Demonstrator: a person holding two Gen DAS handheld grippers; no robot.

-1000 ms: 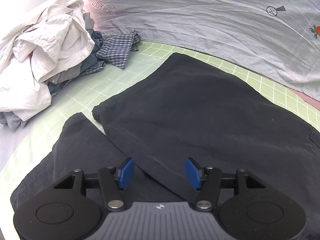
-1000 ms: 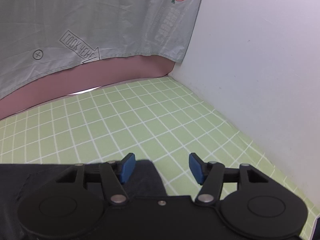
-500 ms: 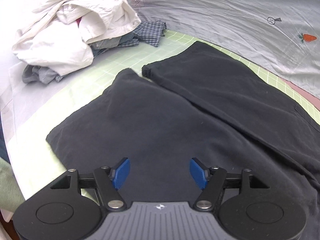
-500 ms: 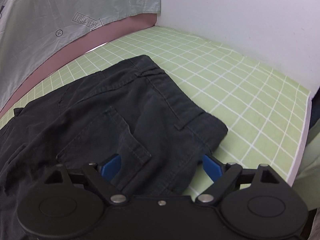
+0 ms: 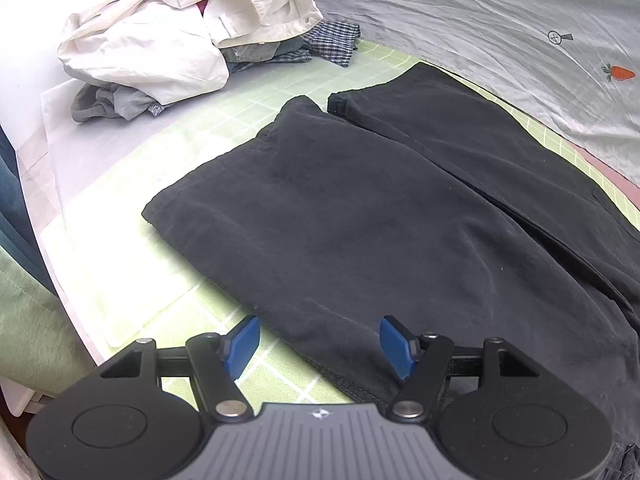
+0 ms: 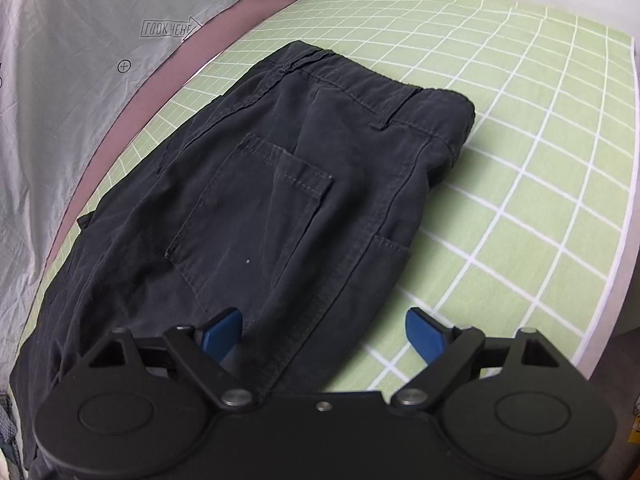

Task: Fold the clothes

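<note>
Dark charcoal cotton trousers lie spread on the green white-gridded sheet; left gripper and right gripper fingers gape, empty, over the trousers' near edge

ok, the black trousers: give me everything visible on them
The black trousers look like soft woven cotton, slightly faded. They lie flat on the green checked sheet, back side up: waistband with belt loop, patch back pocket, side pocket. In the left view both legs lie side by side, hems toward the laundry pile. Both grippers hover open; neither grips them.
</note>
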